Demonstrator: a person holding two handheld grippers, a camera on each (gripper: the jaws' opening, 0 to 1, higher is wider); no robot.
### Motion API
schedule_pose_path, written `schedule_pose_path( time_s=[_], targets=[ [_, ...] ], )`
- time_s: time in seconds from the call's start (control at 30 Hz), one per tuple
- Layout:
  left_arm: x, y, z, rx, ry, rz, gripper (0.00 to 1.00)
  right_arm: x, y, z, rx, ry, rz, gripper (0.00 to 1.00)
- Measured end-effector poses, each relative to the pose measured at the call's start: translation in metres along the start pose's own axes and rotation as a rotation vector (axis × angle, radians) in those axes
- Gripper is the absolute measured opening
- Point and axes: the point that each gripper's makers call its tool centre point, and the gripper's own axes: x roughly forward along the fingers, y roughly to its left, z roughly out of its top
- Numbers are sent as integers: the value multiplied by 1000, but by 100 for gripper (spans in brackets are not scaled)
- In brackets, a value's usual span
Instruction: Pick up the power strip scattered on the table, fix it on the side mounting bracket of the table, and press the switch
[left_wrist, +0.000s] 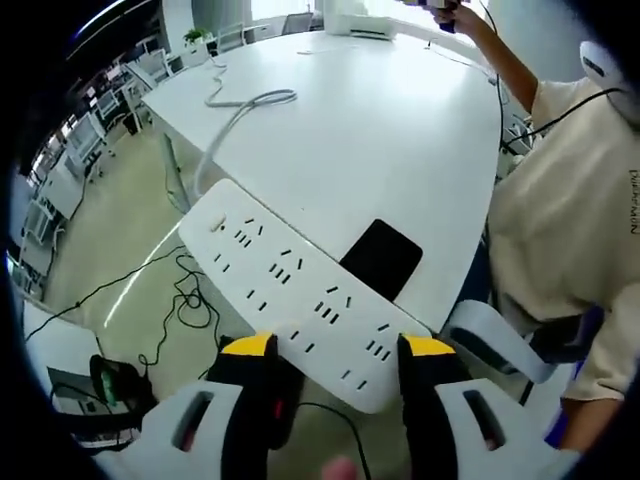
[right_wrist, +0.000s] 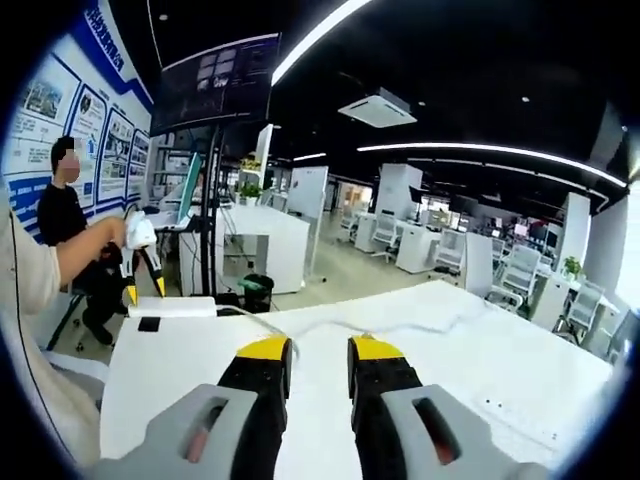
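Observation:
The white power strip (left_wrist: 290, 285) runs slantwise across the left gripper view. Its near end sits between my left gripper's (left_wrist: 340, 346) yellow-tipped jaws, which are shut on it. Its far end hangs past the edge of the white table (left_wrist: 400, 130), over the floor. The white cable (left_wrist: 240, 105) leads from that end back onto the table. In the right gripper view a hand holds the left gripper (right_wrist: 145, 290) over the strip (right_wrist: 172, 306) at the table's far left end. My right gripper (right_wrist: 320, 352) hovers above the table (right_wrist: 480, 370), its jaws a narrow gap apart with nothing between them.
A flat black rectangle (left_wrist: 380, 258) lies on the table beside the strip. The person in a cream shirt (left_wrist: 560, 200) stands at the table's right side, by a chair (left_wrist: 500, 340). Black cables (left_wrist: 185, 300) lie on the floor. Another person (right_wrist: 65, 215) sits at the far left.

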Motion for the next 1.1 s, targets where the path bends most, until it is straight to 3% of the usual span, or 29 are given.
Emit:
schedule_pose_path(
  time_s=[0.13,0.4,0.43,0.53,0.73,0.87,0.97,1.03,1.1],
  targets=[
    [-2,0,2,10,-21,13,58,-12,-5,-4,15,-9,-25,20],
    [-15,3,32,32,-179,54,62,-35,-9,-16,36,-17,-56,22],
    [-20,5,43,41,-222,85,62,-39,-11,-18,43,-19,-62,22],
    [-29,12,56,68,-257,168,60,-46,-11,-23,57,-24,-79,23],
    [-53,11,96,105,-400,269,61,-58,-11,-28,62,-28,-113,26],
    [-69,14,121,-2,-503,308,64,-73,-13,-22,69,-62,-150,27],
    [-84,19,139,-39,-598,366,64,-81,-13,-20,67,-73,-157,32],
    [-98,28,151,-115,-690,410,65,-86,-13,-20,73,-78,-156,36],
    [-109,33,161,-106,-752,473,67,-88,-14,-21,62,-77,-164,39]
  ],
)
